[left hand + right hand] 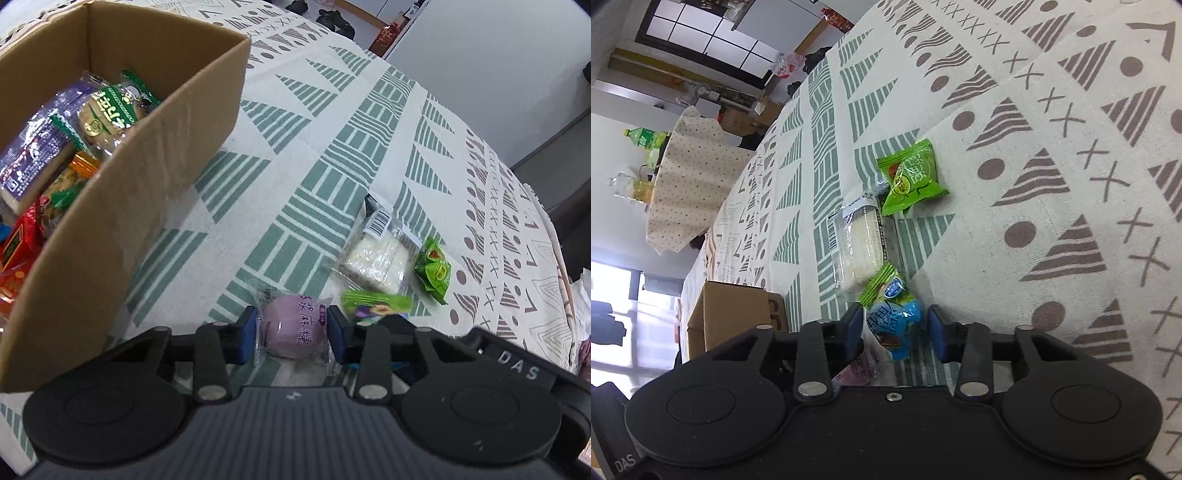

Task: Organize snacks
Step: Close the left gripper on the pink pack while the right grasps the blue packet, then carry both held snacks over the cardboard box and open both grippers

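In the left wrist view a round purple mochi packet [295, 330] lies on the patterned tablecloth, and my left gripper [291, 332] is shut on it, blue pads against both sides of the wrapper. In the right wrist view my right gripper [895, 326] is shut on a small blue-and-green snack packet [894, 321]; the left pad presses its wrapper and the right pad sits at its edge. That packet's green end [373, 304] shows just right of the mochi. The open cardboard box [110, 221], several snack packets inside, stands to the left.
A clear-wrapped white rice cake [376, 258] and a bright green packet [434, 271] lie just beyond both grippers. The green-and-brown tablecloth [295, 166] stretches away bare. The table edge curves at the right. A small round table [687, 177] with bottles stands off the table.
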Action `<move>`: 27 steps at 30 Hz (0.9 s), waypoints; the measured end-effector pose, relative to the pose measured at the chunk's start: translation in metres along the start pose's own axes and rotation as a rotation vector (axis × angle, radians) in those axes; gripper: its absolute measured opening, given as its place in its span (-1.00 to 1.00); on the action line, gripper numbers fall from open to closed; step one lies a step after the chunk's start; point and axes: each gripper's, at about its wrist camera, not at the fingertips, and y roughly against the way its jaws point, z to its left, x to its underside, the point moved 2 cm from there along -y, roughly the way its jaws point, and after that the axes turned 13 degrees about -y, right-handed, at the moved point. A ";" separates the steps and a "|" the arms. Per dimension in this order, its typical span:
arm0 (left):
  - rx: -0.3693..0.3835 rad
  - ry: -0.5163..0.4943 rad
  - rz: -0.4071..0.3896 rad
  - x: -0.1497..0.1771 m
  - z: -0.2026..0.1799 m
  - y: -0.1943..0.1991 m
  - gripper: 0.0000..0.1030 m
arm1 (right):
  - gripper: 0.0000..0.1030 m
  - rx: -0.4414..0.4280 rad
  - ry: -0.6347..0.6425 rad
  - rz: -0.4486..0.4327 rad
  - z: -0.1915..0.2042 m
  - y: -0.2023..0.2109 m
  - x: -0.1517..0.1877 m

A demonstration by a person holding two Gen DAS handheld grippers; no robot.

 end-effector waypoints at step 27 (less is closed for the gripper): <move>-0.069 -0.001 -0.192 -0.011 0.019 0.109 -0.26 | -0.68 -0.223 0.137 -0.118 0.053 0.047 0.024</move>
